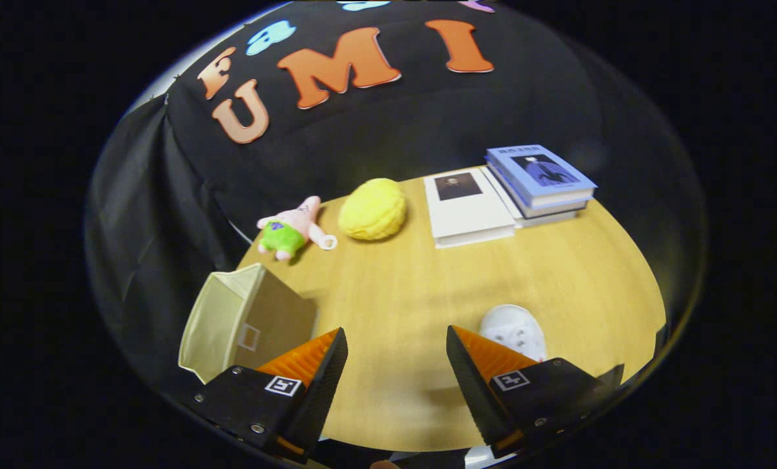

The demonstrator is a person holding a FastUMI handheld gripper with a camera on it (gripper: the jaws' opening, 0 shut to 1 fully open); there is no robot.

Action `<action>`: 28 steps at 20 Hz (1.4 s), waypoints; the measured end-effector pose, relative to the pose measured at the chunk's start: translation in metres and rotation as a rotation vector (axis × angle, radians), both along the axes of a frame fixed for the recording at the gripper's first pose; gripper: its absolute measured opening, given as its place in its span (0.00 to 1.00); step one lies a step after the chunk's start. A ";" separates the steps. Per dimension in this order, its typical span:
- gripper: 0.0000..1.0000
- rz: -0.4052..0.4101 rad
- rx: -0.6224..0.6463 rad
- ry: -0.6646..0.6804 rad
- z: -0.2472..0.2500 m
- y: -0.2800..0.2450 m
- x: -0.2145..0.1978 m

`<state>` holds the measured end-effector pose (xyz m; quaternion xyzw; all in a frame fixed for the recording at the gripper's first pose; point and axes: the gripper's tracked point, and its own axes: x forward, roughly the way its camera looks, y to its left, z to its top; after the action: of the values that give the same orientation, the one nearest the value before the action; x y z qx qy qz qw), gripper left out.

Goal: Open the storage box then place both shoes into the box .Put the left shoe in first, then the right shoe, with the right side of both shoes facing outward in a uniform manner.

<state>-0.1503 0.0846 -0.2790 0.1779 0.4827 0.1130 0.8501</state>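
The tongs (pixel 396 365) stand wide apart over the wooden desk (pixel 427 286), with nothing held between the fingers; only bare desk shows in the gap. Just beside the left finger, touching the desk's near left corner, sits the storage box (pixel 245 322), a beige fabric box tipped so that its open mouth faces left, its inside pale and its outer side bearing a small label window. Just beyond the right finger lies a white shoe (pixel 513 331), partly hidden behind that finger, its rounded end with small holes showing; which shoe of the pair it is cannot be told.

Farther along the desk, well apart from the tongs, a pink plush toy (pixel 292 228) with green shorts lies near the far left edge. Next to it rests a yellow round cushion (pixel 372 209). To the right of the cushion lies a white book (pixel 466 207) with a dark picture on its cover, and touching its right side is a stack of books (pixel 539 185) with a blue one on top. Black cloth hangs behind the desk.
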 end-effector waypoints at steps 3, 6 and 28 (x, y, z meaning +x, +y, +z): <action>0.91 -0.074 -0.063 0.070 -0.033 -0.058 -0.023; 0.91 -0.109 -0.092 0.121 -0.062 -0.087 -0.041; 0.23 -0.148 0.139 0.329 -0.134 -0.082 -0.077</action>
<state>-0.2269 0.0025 -0.4128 0.2872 0.5919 0.0528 0.7512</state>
